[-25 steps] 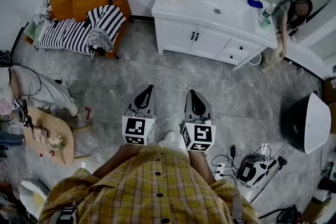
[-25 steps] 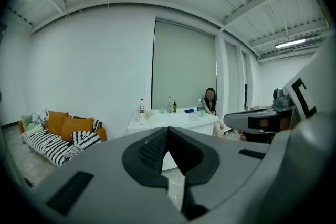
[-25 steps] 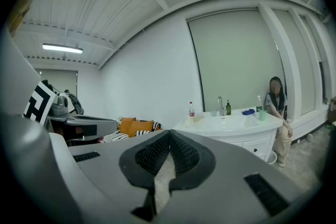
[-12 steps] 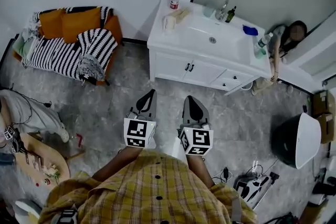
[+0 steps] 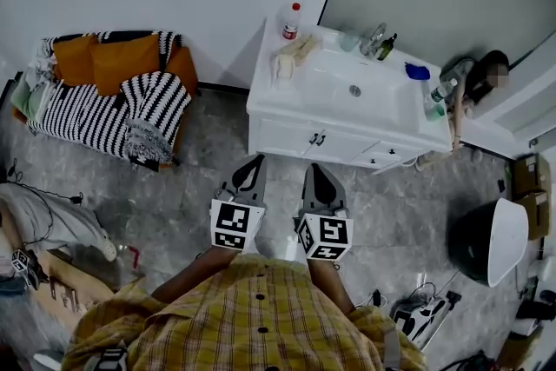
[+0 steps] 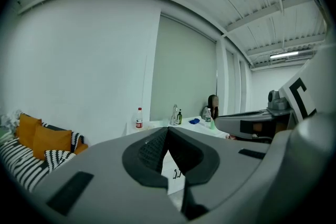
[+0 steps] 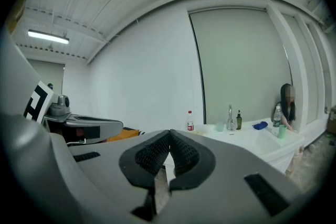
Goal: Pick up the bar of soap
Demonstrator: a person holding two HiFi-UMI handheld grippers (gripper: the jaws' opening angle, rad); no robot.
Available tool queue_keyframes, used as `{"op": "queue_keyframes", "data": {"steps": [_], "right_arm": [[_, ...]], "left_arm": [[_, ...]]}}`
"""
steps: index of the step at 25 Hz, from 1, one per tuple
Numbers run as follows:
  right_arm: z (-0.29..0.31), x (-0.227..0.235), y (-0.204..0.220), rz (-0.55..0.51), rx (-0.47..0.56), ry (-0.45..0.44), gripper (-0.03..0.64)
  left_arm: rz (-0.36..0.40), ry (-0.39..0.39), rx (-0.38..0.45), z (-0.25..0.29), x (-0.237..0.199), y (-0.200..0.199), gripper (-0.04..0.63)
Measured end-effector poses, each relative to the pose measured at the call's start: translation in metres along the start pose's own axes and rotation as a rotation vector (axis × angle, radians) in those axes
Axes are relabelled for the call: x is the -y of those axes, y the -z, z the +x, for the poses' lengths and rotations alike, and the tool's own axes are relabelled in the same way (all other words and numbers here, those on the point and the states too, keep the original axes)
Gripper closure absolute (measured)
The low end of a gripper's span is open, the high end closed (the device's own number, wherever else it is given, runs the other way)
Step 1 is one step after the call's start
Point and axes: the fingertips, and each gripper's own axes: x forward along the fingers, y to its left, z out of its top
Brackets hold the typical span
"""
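Note:
A pale beige bar of soap [image 5: 305, 46] lies at the back left of the white vanity top [image 5: 330, 104], beside a white cup [image 5: 285, 66] and a red-capped bottle [image 5: 289, 19]. Both grippers hang over the floor in front of the vanity, well short of it, pointing toward its cabinet. My left gripper [image 5: 255, 166] is shut with nothing in it; its tips [image 6: 167, 130] meet. My right gripper [image 5: 314, 171] is also shut and empty, pads together [image 7: 169, 135]. The sink basin [image 5: 354, 89] and faucet [image 5: 375, 36] are in the middle of the top.
A person [image 5: 480, 76] crouches at the vanity's right end. A sofa [image 5: 113, 87] with orange cushions and striped throws stands at the left wall. A dark round tub [image 5: 486, 230] sits on the right; cables and a device [image 5: 419, 314] lie on the floor.
The view has moved closer to the vanity, which now sits more centred ahead of the grippers. Both grippers stay shut and side by side.

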Motion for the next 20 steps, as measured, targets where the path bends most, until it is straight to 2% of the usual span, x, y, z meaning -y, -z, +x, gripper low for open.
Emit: {"op": "queue_keyframes", "data": {"steps": [10, 20], "right_arm": [[0.067, 0.022, -0.003, 0.011, -0.007, 0.025, 0.598], [0.161, 0.091, -0.014, 0.022, -0.004, 0.0, 0.598]], "left_arm": [[-0.008, 0.006, -0.013, 0.062, -0.036, 0.002, 0.584], [0.005, -0.04, -0.021, 0.177, -0.053, -0.012, 0.584]]}}
